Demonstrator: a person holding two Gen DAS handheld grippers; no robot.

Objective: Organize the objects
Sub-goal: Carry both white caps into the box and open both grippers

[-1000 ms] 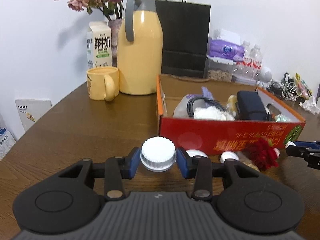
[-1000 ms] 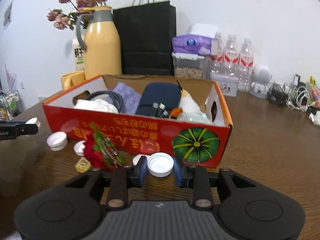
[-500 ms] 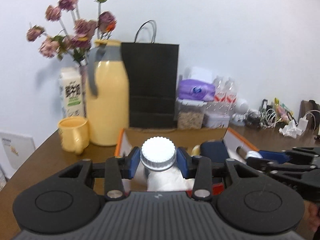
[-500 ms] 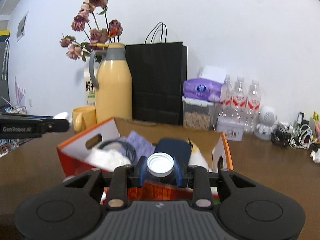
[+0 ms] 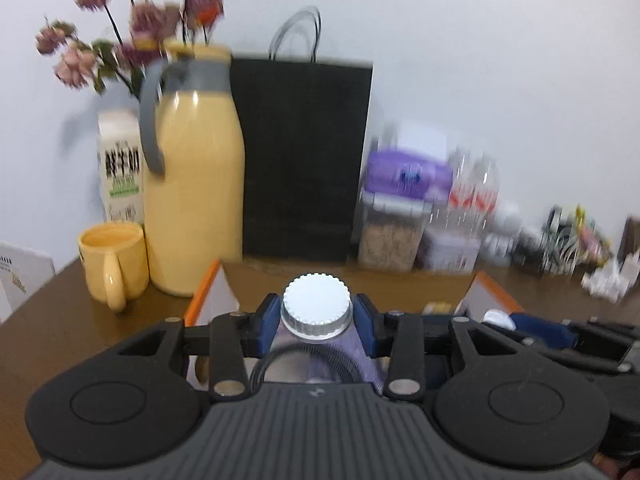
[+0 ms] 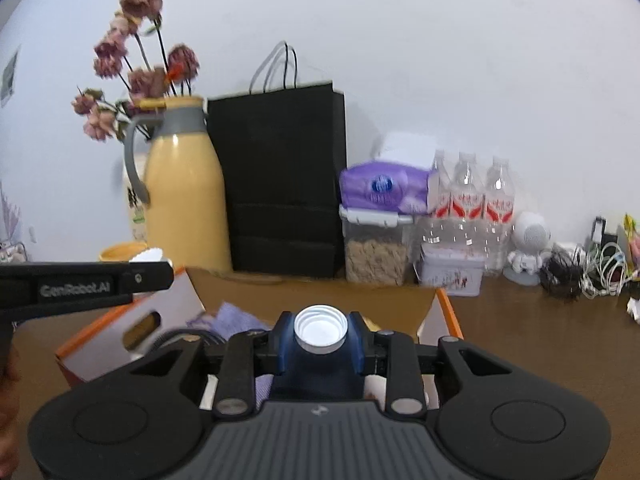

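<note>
White caps (image 5: 317, 311) (image 6: 320, 328) now carried over cardboard box (image 6: 96, 330).

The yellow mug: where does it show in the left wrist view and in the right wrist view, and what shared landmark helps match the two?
Left wrist view: the yellow mug stands whole at the left, handle toward the camera, beside the yellow jug.
Right wrist view: only the mug's rim shows at the left, above the left tool's arm, which hides the rest.
Shared landmark: the black paper bag, right of the jug in both.
</note>
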